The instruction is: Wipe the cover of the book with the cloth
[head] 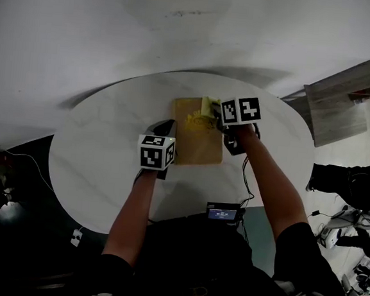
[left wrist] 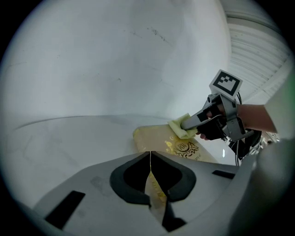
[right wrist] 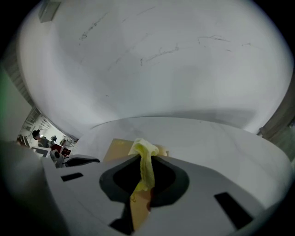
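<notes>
book: one, lying flat and closed near the middle of one round white surface, a little toward its far side. there is one cloth, and there are two claws, each carrying one cube with black and white square markers. one small device with a lit screen sits at the near rim of the surface.

the left claw has its jaws brought together with only a thin slit between them and nothing gripped. its tips are at the book's left edge, and the tan cover shows through the slit in the left gripper view. the right claw is clamped on the cloth, which hangs as a bunched strip between its jaws and spreads onto the far end of the book, toward the far right corner, just beyond the emblem on the cover.

the book's four edges lie well inside the rim of the surface. bare white top surrounds it on every side, widest to the left and at the near side. beyond the rim is pale grey floor, with furniture and clutter far off to the right.

the book is a flat rectangle with a smooth tan-yellow cover and an ornate gold emblem. the cloth is soft, pale yellow and crumpled. the surface is smooth, with faint grey veins like marble. the claws are hard grey shells with dark curved cut-outs behind the tips.
</notes>
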